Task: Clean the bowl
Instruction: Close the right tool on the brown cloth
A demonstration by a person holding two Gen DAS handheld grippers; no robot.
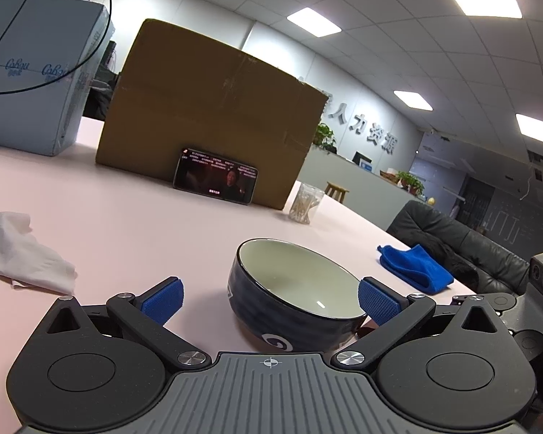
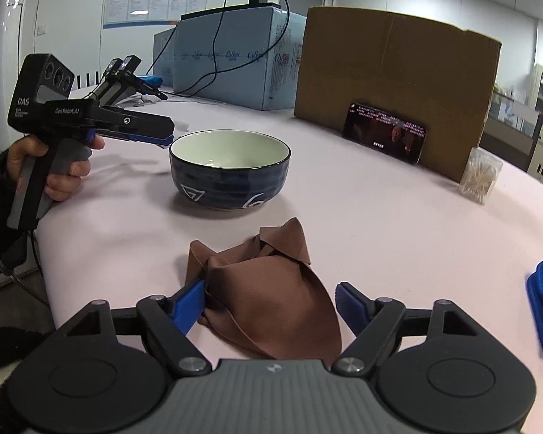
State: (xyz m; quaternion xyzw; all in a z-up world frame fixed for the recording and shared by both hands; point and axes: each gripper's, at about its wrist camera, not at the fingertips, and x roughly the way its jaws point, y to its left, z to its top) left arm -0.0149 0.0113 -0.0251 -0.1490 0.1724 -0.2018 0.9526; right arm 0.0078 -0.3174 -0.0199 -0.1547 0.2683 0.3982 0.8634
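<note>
A dark blue bowl (image 1: pixel 293 300) with a pale inside stands upright and empty on the pink table; it also shows in the right wrist view (image 2: pixel 230 170). My left gripper (image 1: pixel 269 302) is open, its blue pads on either side of the bowl's near half, the right pad close to the rim. In the right wrist view the left gripper (image 2: pixel 155 133) reaches the bowl's left rim. My right gripper (image 2: pixel 271 307) is open around a crumpled brown cloth (image 2: pixel 268 289) lying on the table in front of the bowl; the left pad touches the cloth.
A large cardboard box (image 1: pixel 213 108) stands behind with a phone (image 1: pixel 215 181) leaning on it. A jar of cotton swabs (image 1: pixel 305 203), a blue cloth (image 1: pixel 414 266), a white tissue (image 1: pixel 21 253) and a pale blue box (image 1: pixel 36 72) also sit on the table.
</note>
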